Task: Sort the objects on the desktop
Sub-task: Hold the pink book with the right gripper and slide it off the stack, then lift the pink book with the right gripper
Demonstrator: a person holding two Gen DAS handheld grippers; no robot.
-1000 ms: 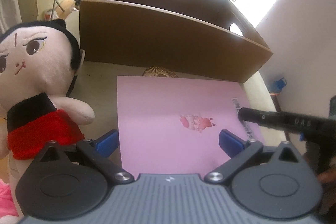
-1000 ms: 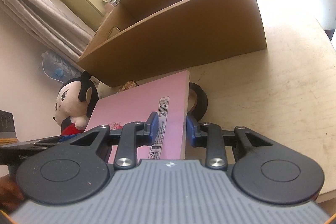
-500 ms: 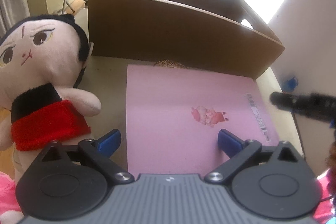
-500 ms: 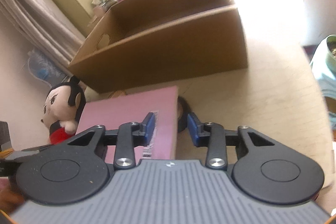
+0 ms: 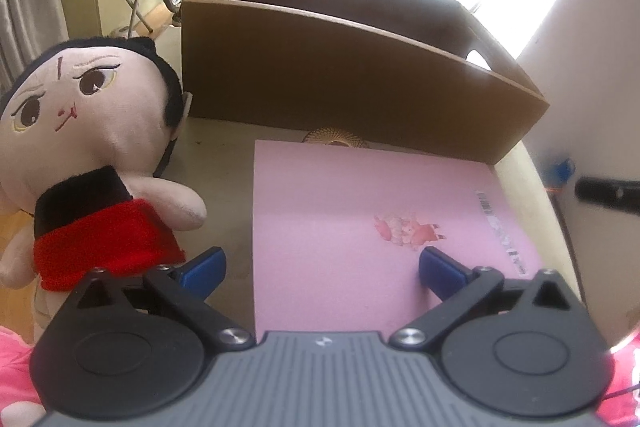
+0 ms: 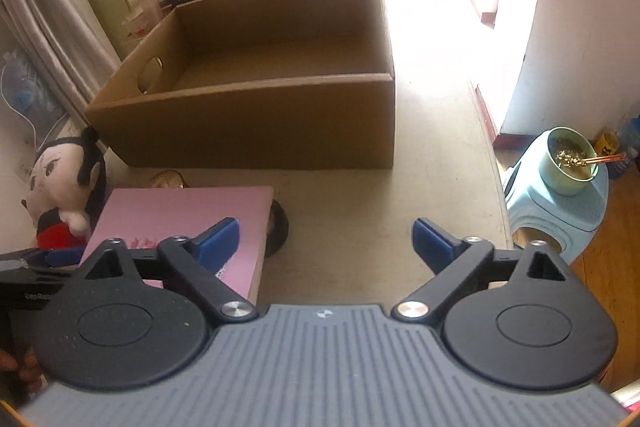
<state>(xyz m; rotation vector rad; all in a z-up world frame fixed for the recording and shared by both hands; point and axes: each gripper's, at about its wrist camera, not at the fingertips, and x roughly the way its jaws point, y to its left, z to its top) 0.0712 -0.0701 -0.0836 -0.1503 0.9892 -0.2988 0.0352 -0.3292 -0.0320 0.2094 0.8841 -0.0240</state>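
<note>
Two grippers hang over the tabletop [image 6: 432,187], and both have let go. The left gripper [image 5: 322,265] has its jaws opening wide, with the near-left corner of the pink book [image 5: 360,223] under the gap, not pinched. The right gripper [image 6: 326,241] has its jaws opening too — only bare tabletop lies between them, and the pink book [image 6: 184,211] sits just left of that gap. This book lies flat near the front wall of the cardboard box [image 6: 256,123], with its right edge over a dark ring [image 6: 280,227]. At the tabletop's left side stands a plush doll [image 5: 76,155], close to the book's left edge. Right of the book, the tabletop is open all the way to its right edge.
</note>
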